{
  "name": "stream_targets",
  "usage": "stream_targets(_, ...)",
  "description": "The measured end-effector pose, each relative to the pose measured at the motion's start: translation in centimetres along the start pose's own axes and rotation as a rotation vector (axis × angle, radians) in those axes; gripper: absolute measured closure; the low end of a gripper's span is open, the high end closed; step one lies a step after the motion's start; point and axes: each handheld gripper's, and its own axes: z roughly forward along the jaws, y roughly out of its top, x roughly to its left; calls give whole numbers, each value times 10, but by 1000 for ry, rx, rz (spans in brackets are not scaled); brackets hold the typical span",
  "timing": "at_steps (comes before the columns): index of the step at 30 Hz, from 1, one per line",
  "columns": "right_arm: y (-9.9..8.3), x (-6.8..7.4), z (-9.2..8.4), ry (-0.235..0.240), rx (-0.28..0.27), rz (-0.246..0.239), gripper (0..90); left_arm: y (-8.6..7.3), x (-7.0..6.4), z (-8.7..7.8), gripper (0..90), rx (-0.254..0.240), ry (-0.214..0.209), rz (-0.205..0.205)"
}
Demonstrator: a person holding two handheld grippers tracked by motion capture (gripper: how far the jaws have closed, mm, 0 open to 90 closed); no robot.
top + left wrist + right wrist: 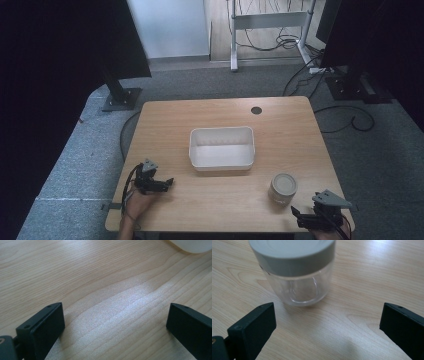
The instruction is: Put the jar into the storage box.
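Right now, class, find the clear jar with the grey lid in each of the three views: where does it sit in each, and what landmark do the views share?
High view: the jar stands near the table's front right, just ahead of the right hand-held gripper.
Right gripper view: the jar is at upper centre-left, beyond the open jaws.
Left gripper view: not in it.
Shared landmark: the wooden tabletop, seen in all three.
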Motion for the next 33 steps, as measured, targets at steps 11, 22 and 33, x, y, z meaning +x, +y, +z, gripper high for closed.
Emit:
stream_targets(11, 13, 6, 5, 26, -21, -23, 0, 0, 0, 0, 15, 0, 0, 0)
stream_targets(22, 27, 13, 16, 49, -24, -50, 0, 0, 0, 0, 14, 0, 0, 0)
stream_targets(33, 34, 17, 30, 63, -16, -53, 0, 0, 0, 0, 14, 1, -1, 0)
